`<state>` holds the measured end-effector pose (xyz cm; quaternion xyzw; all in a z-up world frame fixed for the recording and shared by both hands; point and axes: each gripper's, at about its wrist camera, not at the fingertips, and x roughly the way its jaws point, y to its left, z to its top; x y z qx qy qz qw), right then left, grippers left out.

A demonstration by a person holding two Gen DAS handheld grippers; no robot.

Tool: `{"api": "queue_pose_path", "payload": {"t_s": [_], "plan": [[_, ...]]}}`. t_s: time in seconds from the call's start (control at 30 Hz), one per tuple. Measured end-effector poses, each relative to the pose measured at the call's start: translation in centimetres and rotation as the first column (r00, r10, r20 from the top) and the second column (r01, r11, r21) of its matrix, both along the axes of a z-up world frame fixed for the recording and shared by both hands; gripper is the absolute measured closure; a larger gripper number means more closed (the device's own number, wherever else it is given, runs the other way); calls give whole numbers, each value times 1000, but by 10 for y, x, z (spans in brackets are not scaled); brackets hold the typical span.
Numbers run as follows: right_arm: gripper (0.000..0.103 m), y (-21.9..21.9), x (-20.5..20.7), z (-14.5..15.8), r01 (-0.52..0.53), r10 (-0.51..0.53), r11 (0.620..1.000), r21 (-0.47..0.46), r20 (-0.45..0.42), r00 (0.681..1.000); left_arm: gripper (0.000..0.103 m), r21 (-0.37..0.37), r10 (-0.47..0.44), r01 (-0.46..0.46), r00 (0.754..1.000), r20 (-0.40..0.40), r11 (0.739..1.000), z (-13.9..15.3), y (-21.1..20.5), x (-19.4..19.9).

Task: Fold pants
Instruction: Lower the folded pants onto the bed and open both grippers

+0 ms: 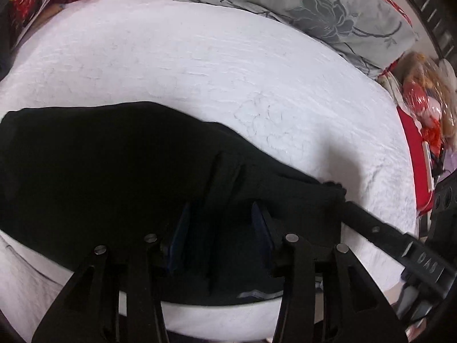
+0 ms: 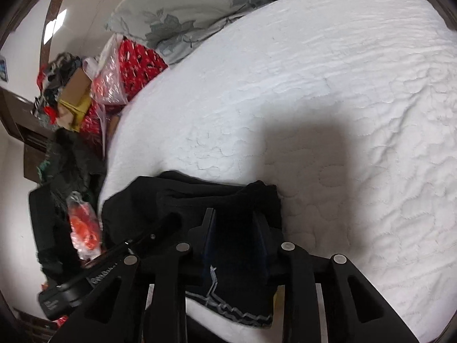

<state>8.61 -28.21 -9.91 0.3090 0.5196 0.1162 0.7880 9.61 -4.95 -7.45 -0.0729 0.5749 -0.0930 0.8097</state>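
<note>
Black pants (image 1: pixel 100 171) lie across the near part of a white quilted mattress (image 1: pixel 200 57). My left gripper (image 1: pixel 228 168) sits over the pants with its jaws apart and cloth lying between them. In the left wrist view the right gripper's finger (image 1: pixel 371 228) reaches the pants' right end. In the right wrist view the pants (image 2: pixel 228 200) are bunched at the mattress (image 2: pixel 342 85) edge, with a pale stitched hem (image 2: pixel 228 311) near the front. My right gripper (image 2: pixel 232 214) has its jaws apart over the cloth. The left gripper's finger (image 2: pixel 137 245) shows at the left.
A grey floral quilt (image 1: pixel 314 8) lies at the mattress's far side, also in the right wrist view (image 2: pixel 200 8). Red patterned bedding and plastic bags (image 2: pixel 122 71) pile up beside the mattress. A doll (image 1: pixel 428 108) lies at the right. Dark clothes (image 2: pixel 65 171) lie off the edge.
</note>
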Motion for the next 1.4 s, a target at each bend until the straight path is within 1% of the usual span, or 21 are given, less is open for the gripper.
{"api": "queue_pose_path", "payload": {"t_s": [0.07,0.1,0.13,0.17,0.27,0.3,0.33,0.37,0.4,0.47,0.5,0.53,0.57,0.67,0.77,0.87,1.07,1.17,1.23,1.33,1.4], "plan": [[62,-8,-11,4,10,-10,1000,13,-1,1000,59,-10,6,-6,1000,12,1000,4,11,-9],[51,-11,-16,4,12,-12,1000,13,-7,1000,59,-19,8,-7,1000,21,1000,6,17,-14],[48,-13,-22,3,16,-15,1000,10,-16,1000,59,-13,4,-4,1000,30,1000,7,21,-20],[48,-15,-28,0,18,-18,1000,10,-27,999,59,-1,-3,3,999,34,1000,8,21,-23],[48,-12,-43,-13,7,-6,1000,20,-62,998,58,82,-38,34,998,43,996,-2,17,-33],[51,-9,-45,-17,-6,6,1000,10,-58,998,55,119,-52,46,997,51,992,-6,16,-37],[60,-5,-47,-18,-22,20,999,-29,-45,999,54,134,-61,52,996,66,990,-8,14,-39],[63,1,-49,-19,-40,37,994,-100,-27,999,52,154,-69,55,994,85,987,-8,13,-42],[64,4,-50,-19,-48,46,990,-132,-18,999,52,164,-74,58,993,91,985,-8,12,-42],[64,7,-51,-17,-39,38,988,-149,-14,999,52,154,-77,63,993,86,986,-4,14,-43],[63,7,-51,-14,-39,36,988,-153,-23,999,52,138,-74,63,994,77,988,-3,17,-43],[59,6,-51,-10,-32,28,988,-148,-28,999,52,122,-69,60,995,72,991,-1,18,-44],[59,5,-53,-7,-23,19,989,-145,-25,999,52,104,-59,52,996,71,993,2,24,-45],[59,3,-58,9,-2,3,987,-163,9,1000,52,106,-45,35,995,86,994,8,38,-46],[59,13,-60,25,-14,24,976,-218,44,999,52,105,-38,29,996,87,994,13,54,-46],[58,30,-59,36,-40,59,965,-258,63,996,52,142,-43,29,995,95,989,17,63,-40],[50,77,-59,49,-114,153,935,-337,92,984,52,231,-36,4,990,135,973,27,96,-34],[47,102,-58,55,-143,193,922,-360,107,975,52,275,-28,-15,988,154,961,32,116,-31],[43,115,-56,57,-156,211,915,-371,111,971,52,295,-24,-25,987,160,955,34,127,-33],[42,140,-52,58,-187,248,901,-392,111,962,52,329,-29,-19,990,141,944,35,146,-31],[41,155,-51,59,-206,274,887,-413,111,955,52,321,-19,-18,993,114,947,35,163,-25]]}}
